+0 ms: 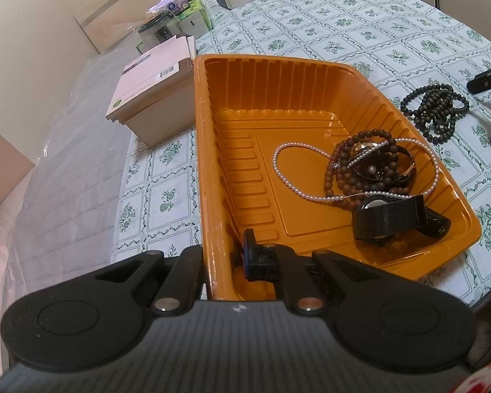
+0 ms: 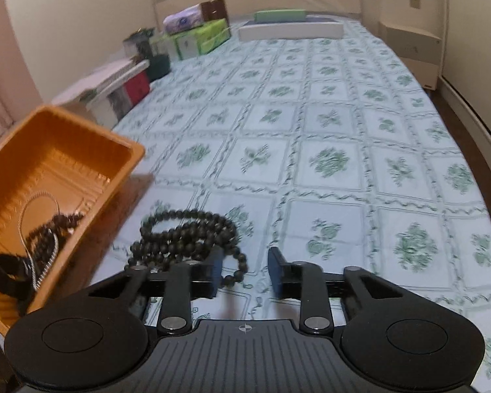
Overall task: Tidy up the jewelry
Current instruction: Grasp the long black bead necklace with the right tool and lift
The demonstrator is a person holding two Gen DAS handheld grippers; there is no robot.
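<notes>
An orange plastic tray [image 1: 232, 150] sits on the floral tablecloth. In it lie a white pearl necklace [image 1: 278, 160], brown bead strands [image 1: 340, 170], a black bangle [image 1: 406, 170] and a black-strapped watch [image 1: 389, 219]. My left gripper [image 1: 226, 258] is shut on the tray's near left wall, one finger [image 1: 250, 255] inside. A dark bead necklace [image 1: 437, 111] lies coiled on the cloth right of the tray; it also shows in the right wrist view [image 2: 186, 235]. My right gripper [image 2: 244, 271] is open, low over the cloth, its left finger [image 2: 212, 271] at the beads' near edge.
Cardboard boxes [image 1: 154, 88] stand left of and behind the tray [image 2: 49, 163]. Tissue packs and green boxes [image 2: 199, 36] line the far left. Long flat boxes [image 2: 291, 28] lie at the table's far end. The table edge runs along the right.
</notes>
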